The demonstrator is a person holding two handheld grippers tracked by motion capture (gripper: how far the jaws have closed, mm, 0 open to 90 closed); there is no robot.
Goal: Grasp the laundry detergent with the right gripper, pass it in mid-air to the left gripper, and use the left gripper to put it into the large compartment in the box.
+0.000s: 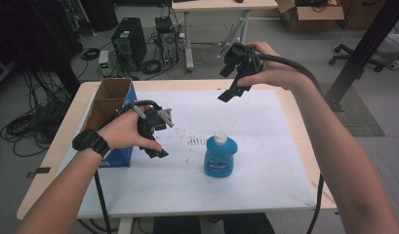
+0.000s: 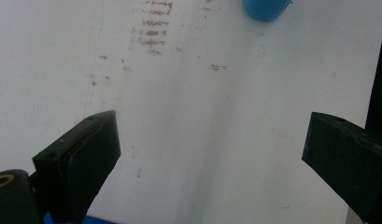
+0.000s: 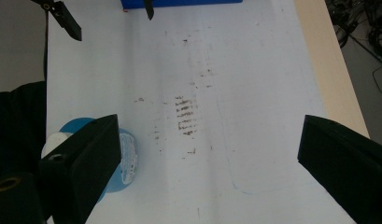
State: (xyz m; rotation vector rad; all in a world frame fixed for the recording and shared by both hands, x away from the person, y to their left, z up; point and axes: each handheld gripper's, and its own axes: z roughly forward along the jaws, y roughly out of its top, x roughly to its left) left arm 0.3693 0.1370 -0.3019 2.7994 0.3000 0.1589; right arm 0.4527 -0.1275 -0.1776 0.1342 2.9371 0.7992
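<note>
A: Standing upright near the middle of the table (image 1: 265, 195), the blue bottle (image 1: 220, 157) is wearing a white cap and a label on its front; nothing is touching it.

B: And the cardboard box (image 1: 109, 105)?

A: It is sitting open-topped at the table's left edge, brown inside with a blue outer wall. I cannot tell what is inside it.

B: What are the hands doing?

A: The left hand-held gripper (image 1: 156, 152) is hovering just beside the box, to the left of the bottle, its jaws spread wide with only the white table cover between them. The right hand-held gripper (image 1: 231, 92) is hanging high over the far side, well apart from the bottle, jaws likewise gaping and holding nothing.
</note>
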